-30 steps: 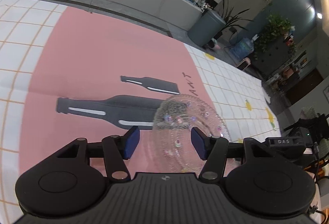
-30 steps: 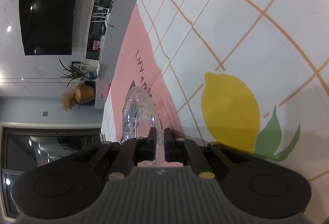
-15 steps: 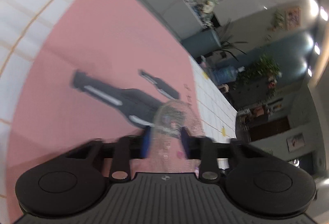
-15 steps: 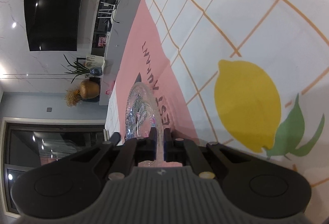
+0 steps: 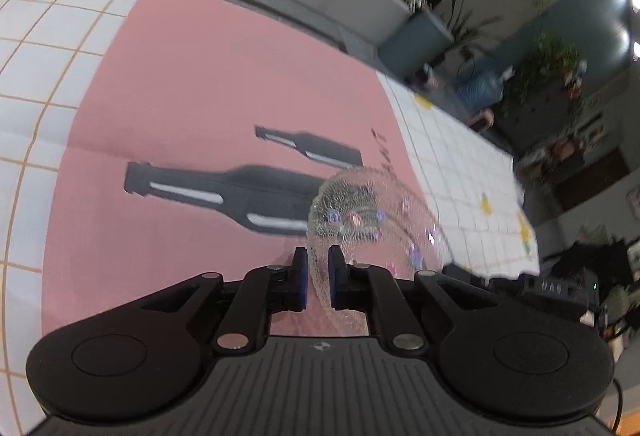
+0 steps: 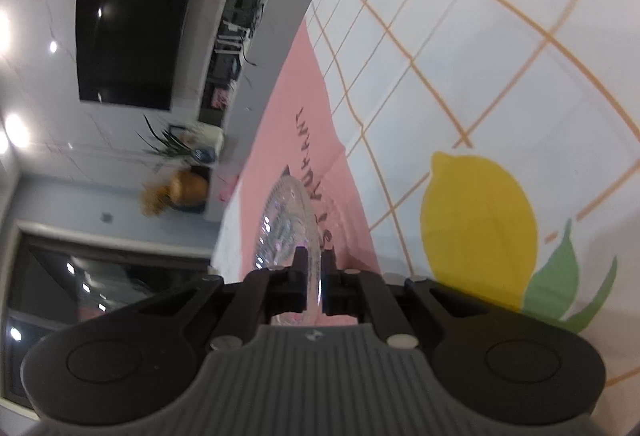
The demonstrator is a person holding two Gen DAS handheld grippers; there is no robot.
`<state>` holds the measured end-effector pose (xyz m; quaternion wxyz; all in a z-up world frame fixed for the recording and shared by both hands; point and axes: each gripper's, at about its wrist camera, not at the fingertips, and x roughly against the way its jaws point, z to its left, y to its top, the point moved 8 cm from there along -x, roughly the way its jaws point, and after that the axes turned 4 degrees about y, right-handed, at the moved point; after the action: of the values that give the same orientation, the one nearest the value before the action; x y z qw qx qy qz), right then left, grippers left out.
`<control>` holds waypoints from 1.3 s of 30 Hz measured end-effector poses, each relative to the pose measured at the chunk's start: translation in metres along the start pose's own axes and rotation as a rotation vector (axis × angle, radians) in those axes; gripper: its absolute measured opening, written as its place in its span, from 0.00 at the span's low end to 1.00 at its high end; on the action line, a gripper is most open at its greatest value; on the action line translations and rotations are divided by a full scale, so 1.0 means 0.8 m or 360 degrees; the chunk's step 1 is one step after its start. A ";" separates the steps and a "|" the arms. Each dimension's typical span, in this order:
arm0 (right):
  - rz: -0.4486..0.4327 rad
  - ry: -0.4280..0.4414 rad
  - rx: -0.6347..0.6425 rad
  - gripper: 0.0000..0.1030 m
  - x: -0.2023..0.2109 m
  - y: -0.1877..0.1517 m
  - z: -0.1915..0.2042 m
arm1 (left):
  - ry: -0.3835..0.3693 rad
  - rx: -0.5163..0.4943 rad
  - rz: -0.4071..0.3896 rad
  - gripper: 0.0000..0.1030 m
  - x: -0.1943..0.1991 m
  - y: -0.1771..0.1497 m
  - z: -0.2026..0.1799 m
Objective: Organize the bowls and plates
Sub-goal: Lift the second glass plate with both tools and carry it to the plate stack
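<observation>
Pink-and-white printed tablecloth (image 5: 208,84) underneath, clear glass plate (image 5: 372,220) lifted tilted above it, left gripper (image 5: 317,262) clamped on its near rim, right gripper (image 6: 313,268) clamped on its rim too.

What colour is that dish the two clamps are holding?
No colour: the clear, bumpy-textured glass plate shows the pink cloth through it. It shows best in the left wrist view.

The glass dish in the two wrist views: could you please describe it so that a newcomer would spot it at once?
Start at the big pink panel of the tablecloth with its two printed black bottles. Over its right part is the glass dish, clear and pebbled with small coloured glints. It is the only real tableware there, its rim pinched by both the left tongs and the right tongs.
</observation>
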<state>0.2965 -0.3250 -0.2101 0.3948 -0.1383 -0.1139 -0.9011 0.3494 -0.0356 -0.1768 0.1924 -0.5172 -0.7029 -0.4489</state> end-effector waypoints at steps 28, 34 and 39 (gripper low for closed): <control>-0.0184 0.0099 -0.0135 0.06 0.153 -0.088 0.069 | 0.0052 -0.0214 -0.0008 0.16 0.121 -0.071 -0.143; -0.0236 0.0063 -0.0137 0.08 0.197 -0.113 0.066 | 0.0017 -0.0176 0.0047 0.16 0.123 -0.108 -0.161; -0.0218 0.0028 -0.0203 0.09 0.221 -0.140 0.044 | -0.0023 -0.0194 0.0071 0.16 0.127 -0.135 -0.178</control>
<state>0.1043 -0.3601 -0.1283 0.3237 -0.1472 -0.0620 -0.9326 0.1853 -0.1045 -0.0742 0.1654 -0.5468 -0.6638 -0.4826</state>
